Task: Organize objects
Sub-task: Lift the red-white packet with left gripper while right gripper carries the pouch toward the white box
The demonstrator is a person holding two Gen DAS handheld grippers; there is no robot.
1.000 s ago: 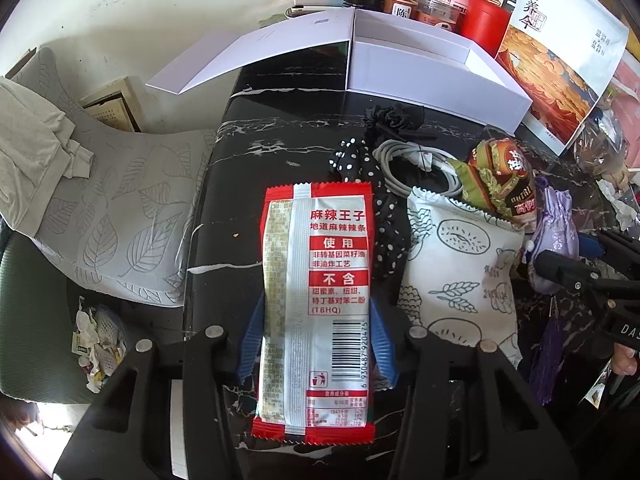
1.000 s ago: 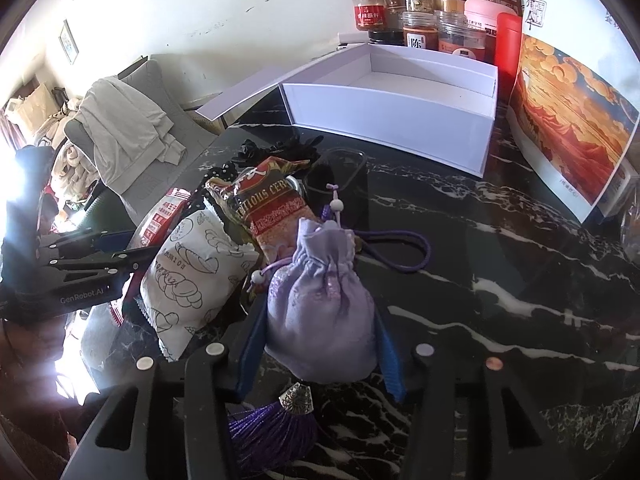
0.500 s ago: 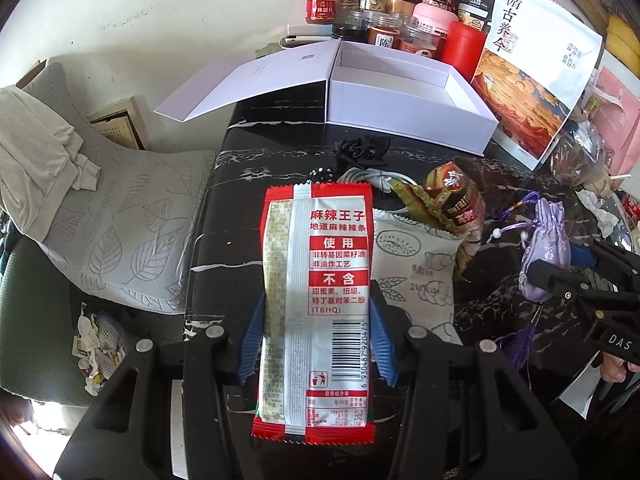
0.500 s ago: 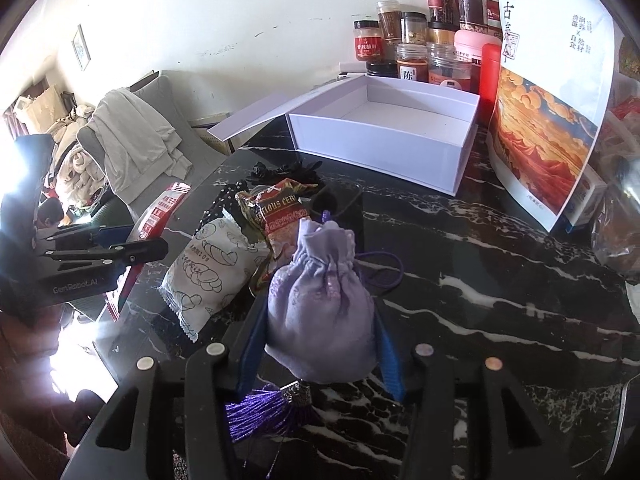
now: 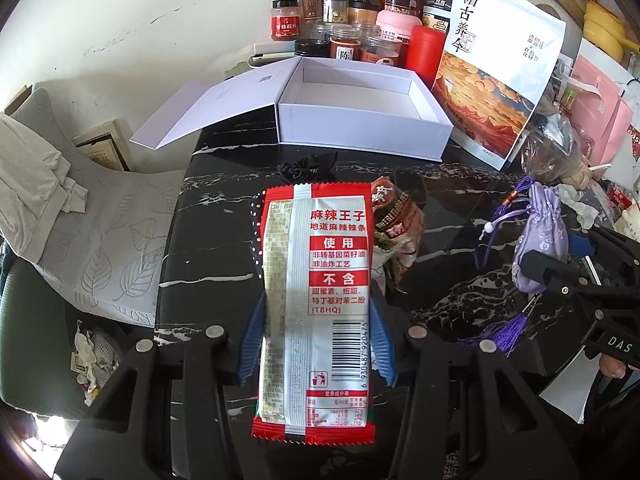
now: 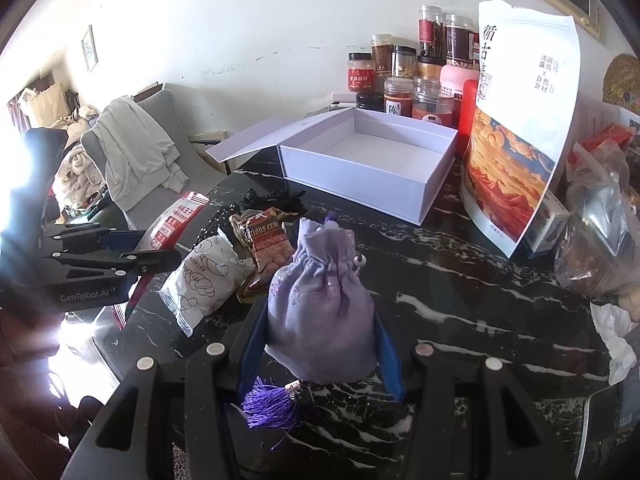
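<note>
My left gripper (image 5: 316,340) is shut on a red and white snack packet (image 5: 316,300) and holds it above the black marble table (image 5: 208,248). My right gripper (image 6: 320,344) is shut on a purple drawstring pouch (image 6: 320,304) with a tassel, held above the table; the pouch also shows in the left wrist view (image 5: 540,240). An open, empty white box (image 5: 360,116) stands at the table's back; it also shows in the right wrist view (image 6: 368,160). A white patterned packet (image 6: 204,280), a brown snack bag (image 6: 268,240) and a black hair tie (image 6: 272,196) lie on the table.
Several jars (image 5: 352,36) stand behind the box. A large white and orange bag (image 5: 496,80) leans at the back right. A grey chair with a cloth (image 5: 60,200) stands left of the table. Plastic bags (image 6: 600,248) crowd the right side.
Both grippers have risen and pulled back with their loads. The box now shows from higher up, and the white patterned packet is hidden behind the snack packet in the left wrist view.
</note>
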